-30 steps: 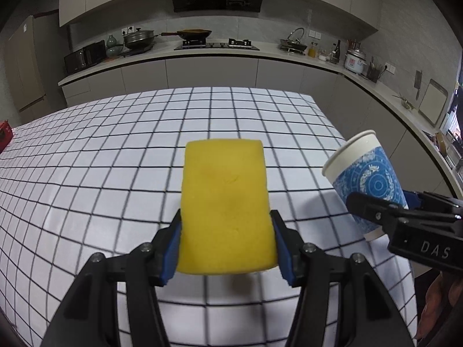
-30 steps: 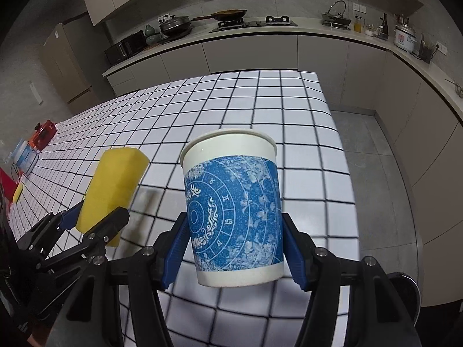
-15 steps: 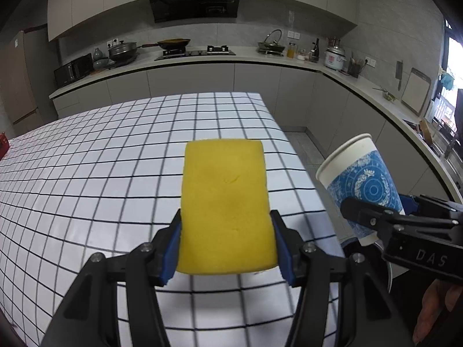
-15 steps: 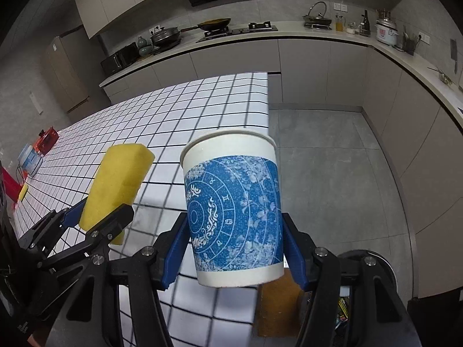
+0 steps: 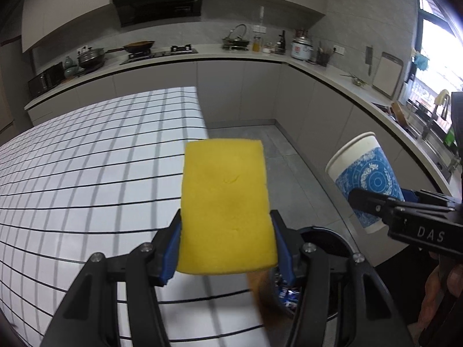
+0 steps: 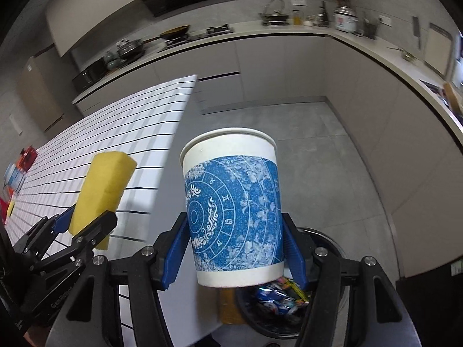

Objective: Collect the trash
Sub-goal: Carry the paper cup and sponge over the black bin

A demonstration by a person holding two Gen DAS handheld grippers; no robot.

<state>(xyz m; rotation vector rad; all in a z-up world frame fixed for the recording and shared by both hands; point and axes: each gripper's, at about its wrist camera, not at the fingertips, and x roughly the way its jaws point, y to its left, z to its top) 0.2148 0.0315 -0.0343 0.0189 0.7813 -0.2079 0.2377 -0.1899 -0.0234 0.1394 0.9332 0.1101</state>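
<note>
My left gripper [image 5: 227, 243] is shut on a yellow sponge [image 5: 225, 205], held flat above the right end of the checked table [image 5: 86, 179]. In the right wrist view the same sponge [image 6: 102, 190] shows at the left. My right gripper [image 6: 234, 248] is shut on a white paper cup with a blue pattern [image 6: 233, 217], upright, out past the table's end over the floor. That cup [image 5: 366, 179] also appears at the right of the left wrist view. A round dark trash bin [image 6: 327, 245] with wrappers inside sits on the floor right below both grippers.
A brown box [image 6: 228, 306] stands on the floor beside the bin, against the table's end. Grey cabinets and a counter [image 5: 332, 72] with pots and a rice cooker run along the back and right walls. Bare grey floor [image 6: 303, 133] lies between.
Both grippers have swept right with the sponge and cup, from over the table to past its right end. The floor and the trash bin have come into view below them.
</note>
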